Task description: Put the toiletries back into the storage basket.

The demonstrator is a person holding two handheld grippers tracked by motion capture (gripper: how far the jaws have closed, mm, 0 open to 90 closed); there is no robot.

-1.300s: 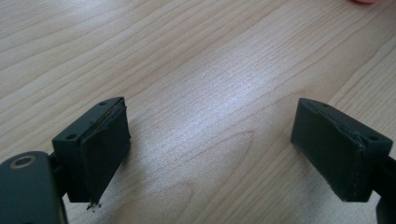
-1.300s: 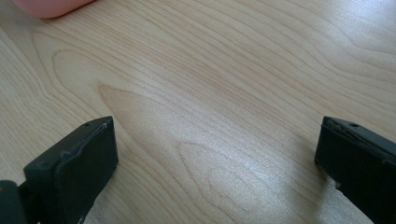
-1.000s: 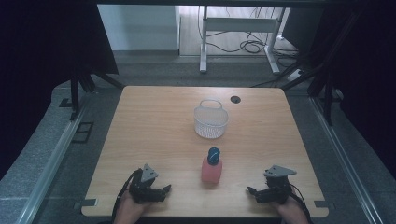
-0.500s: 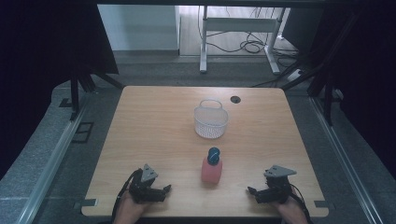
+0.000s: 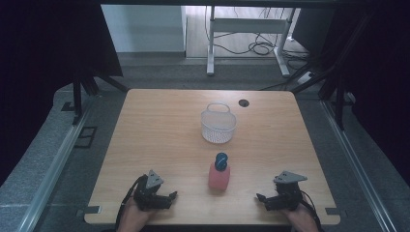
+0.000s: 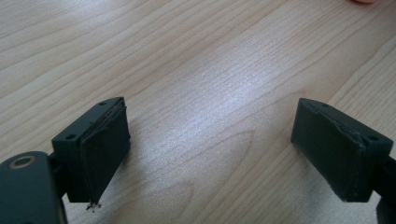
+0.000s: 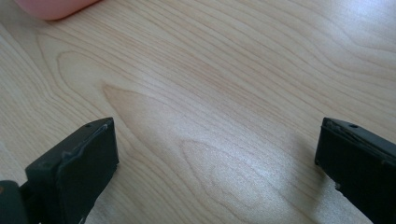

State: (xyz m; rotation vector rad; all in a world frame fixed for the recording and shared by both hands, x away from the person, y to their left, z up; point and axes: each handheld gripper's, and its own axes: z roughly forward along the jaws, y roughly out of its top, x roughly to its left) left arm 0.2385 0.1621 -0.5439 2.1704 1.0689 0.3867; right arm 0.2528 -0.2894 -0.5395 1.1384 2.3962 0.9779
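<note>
A pink bottle [image 5: 219,176] with a blue cap [image 5: 221,160] stands upright near the table's front middle. Behind it sits a white mesh basket [image 5: 218,124] with a thin handle. My left gripper [image 5: 170,197] rests at the front left of the table, held in a hand, its jaws pointing right toward the bottle. In the left gripper view its jaws [image 6: 212,154] stand wide apart over bare wood. My right gripper [image 5: 261,199] rests at the front right, pointing left. Its jaws [image 7: 215,163] are also wide apart, with a pink edge of the bottle [image 7: 51,7] at the top left.
The wooden table [image 5: 159,125] has a black cable grommet [image 5: 243,102] near its back edge. Dark curtains flank both sides. A white desk frame and cables [image 5: 251,46] lie on the floor beyond the table.
</note>
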